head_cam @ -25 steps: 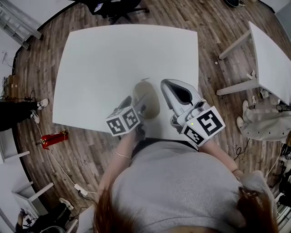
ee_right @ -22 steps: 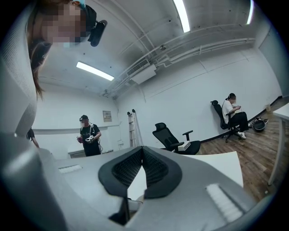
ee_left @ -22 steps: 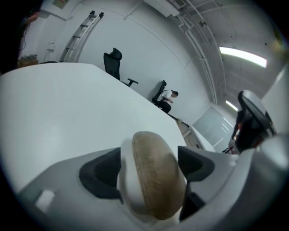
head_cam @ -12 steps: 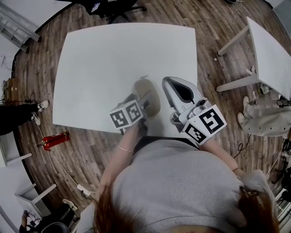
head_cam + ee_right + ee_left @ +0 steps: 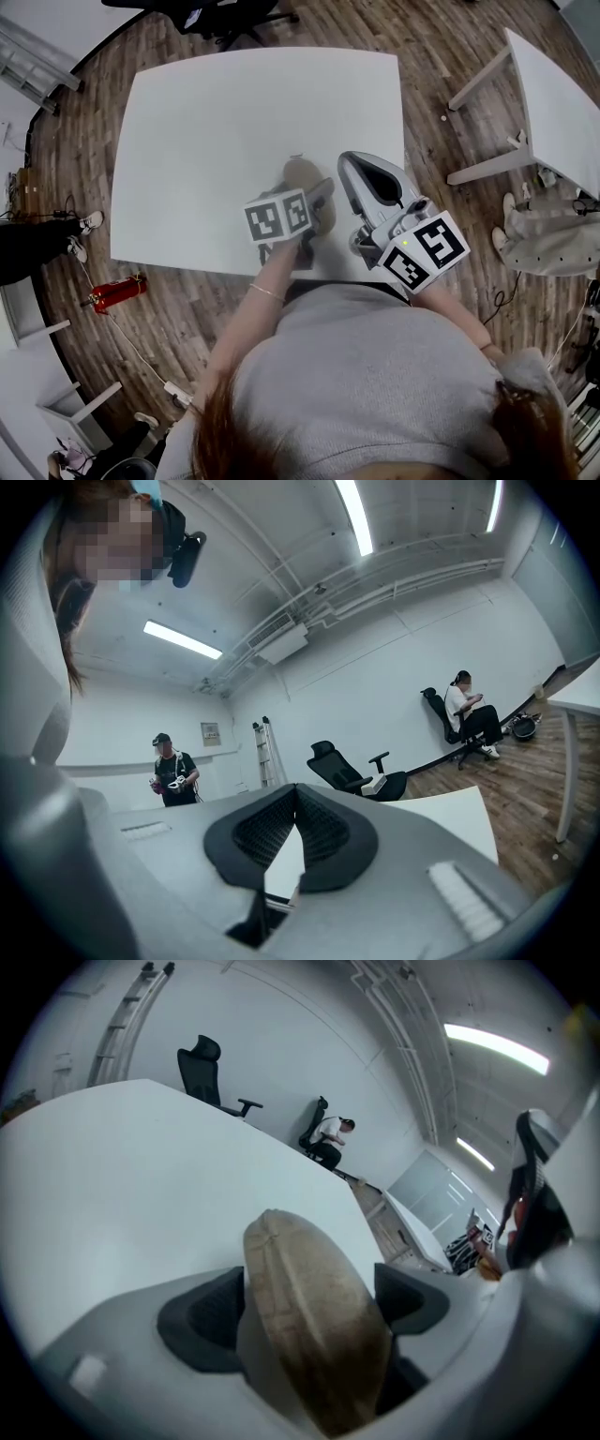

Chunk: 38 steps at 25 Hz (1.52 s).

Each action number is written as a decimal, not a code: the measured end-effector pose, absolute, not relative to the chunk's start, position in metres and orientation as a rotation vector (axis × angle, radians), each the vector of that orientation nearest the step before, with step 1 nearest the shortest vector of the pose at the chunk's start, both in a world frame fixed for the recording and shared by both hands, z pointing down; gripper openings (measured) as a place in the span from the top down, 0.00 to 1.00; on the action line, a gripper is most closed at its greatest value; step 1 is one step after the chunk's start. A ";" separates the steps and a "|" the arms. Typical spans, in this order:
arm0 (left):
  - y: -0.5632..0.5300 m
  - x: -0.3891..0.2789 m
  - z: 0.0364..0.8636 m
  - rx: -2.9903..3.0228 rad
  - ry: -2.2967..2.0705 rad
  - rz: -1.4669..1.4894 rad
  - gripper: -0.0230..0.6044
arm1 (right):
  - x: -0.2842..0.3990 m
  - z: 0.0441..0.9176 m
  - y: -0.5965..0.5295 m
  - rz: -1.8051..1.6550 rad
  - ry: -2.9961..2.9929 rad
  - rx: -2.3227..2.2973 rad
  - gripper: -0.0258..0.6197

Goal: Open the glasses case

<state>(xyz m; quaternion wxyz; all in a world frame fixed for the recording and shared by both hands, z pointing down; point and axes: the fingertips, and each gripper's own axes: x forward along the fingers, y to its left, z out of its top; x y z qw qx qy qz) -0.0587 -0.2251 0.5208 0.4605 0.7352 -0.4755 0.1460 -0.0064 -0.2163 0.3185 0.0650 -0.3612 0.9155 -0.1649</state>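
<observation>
Head view: glasses case [image 5: 302, 178] rests on table [image 5: 216, 122]

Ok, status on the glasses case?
Left gripper open, fingers just opened wider, around closed glasses case on table. Right gripper shut, empty. Nothing in the way.

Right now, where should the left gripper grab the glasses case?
Probably across its narrow width, jaws on the two long sides, coming from the near end at a downward slant. The case is a long domed oval, too long to span lengthwise. The left gripper straddles it; its jaws have just been opening, so they would need to close.
</observation>
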 end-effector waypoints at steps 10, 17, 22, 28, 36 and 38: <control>-0.230 -0.029 0.528 1.833 -1.083 0.459 0.28 | -0.002 0.314 -0.215 -0.503 2.751 -1.081 0.96; -0.229 -0.021 0.529 1.862 -1.027 0.499 0.35 | 0.002 0.314 -0.215 -0.502 2.744 -1.087 0.96; -0.229 -0.018 0.524 1.872 -0.977 0.418 0.38 | 0.004 0.313 -0.213 -0.483 2.761 -1.062 0.96; -0.227 -0.024 0.519 1.859 -0.906 0.237 0.44 | 0.000 0.315 -0.211 -0.485 2.786 -1.036 0.96; -0.227 -0.026 0.471 1.872 -0.704 -0.199 0.45 | 0.001 0.309 -0.215 -0.457 2.794 -1.008 0.96; -0.228 -0.026 0.442 1.923 -0.617 -0.329 0.45 | 0.006 0.309 -0.222 -0.439 2.802 -1.018 0.96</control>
